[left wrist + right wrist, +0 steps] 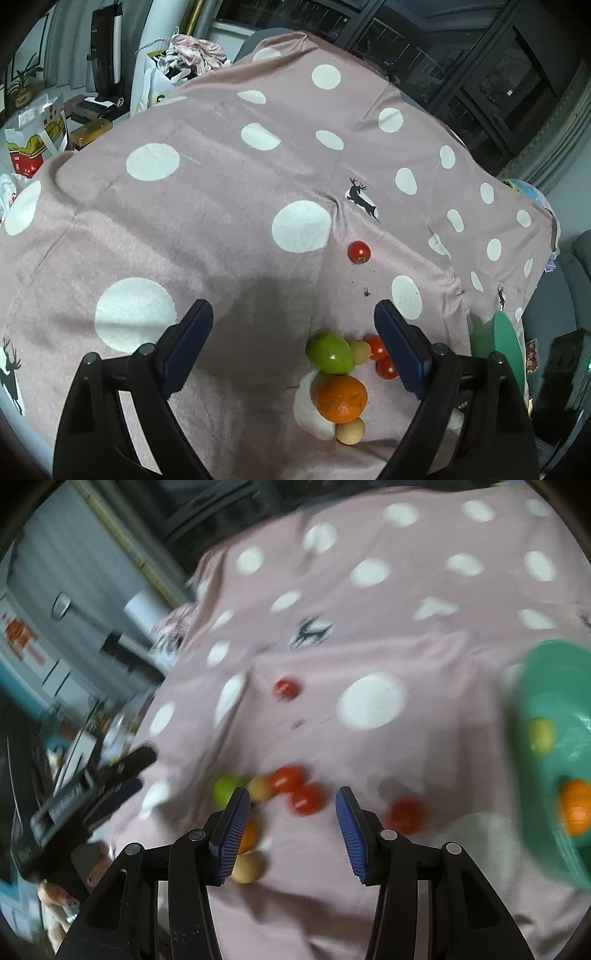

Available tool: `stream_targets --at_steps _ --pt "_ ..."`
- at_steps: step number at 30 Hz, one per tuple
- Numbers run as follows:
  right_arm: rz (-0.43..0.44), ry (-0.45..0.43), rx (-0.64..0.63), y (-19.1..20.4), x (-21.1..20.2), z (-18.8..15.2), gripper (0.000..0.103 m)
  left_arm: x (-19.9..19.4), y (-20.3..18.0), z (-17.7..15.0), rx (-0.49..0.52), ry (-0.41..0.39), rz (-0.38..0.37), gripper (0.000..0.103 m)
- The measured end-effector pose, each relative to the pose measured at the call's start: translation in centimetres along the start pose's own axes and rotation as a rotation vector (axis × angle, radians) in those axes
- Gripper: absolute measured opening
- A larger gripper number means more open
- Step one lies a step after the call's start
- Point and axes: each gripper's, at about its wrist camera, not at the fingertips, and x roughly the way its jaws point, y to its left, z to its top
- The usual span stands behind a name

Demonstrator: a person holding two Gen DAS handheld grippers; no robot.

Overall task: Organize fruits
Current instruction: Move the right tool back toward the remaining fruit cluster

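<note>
Left gripper (291,325) fingers wide, empty. Right gripper (291,812) fingers part-spread, empty. Orange (341,398) judged firm, rollable; best gripped across middle. Tomatoes (375,347) soft.

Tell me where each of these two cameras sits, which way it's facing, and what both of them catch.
Left wrist: on the left gripper, angled down at the pink dotted cloth and fruit pile; its own open fingers show.
Right wrist: on the right gripper, angled down at the same cloth, blurred; its own fingers and the left gripper show.
Shared: lone tomato, green fruit, teal bowl.
</note>
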Motion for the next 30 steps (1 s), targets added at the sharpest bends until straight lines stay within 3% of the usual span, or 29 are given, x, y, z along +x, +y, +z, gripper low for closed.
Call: stream_targets --at_steps 4,15,23,30 --pt "0.055 0.072 -0.06 2.6 2.8 -1.1 0.049 0.2 0.1 0.0 0.016 -0.004 0.025 0.089" --pt "0.022 0.144 -0.105 4.5 6.2 -2.3 0.049 0.5 -0.3 -0.2 0.05 -0.003 0.043 0.088" --pt "0.004 0.138 -0.099 4.8 6.7 -2.5 0.045 0.5 -1.2 -0.5 0.074 0.003 0.025 0.088" --pt "-0.059 0.102 -0.048 2.3 3.8 -1.3 0.045 0.7 -2.2 -1.0 0.104 0.014 0.009 0.088"
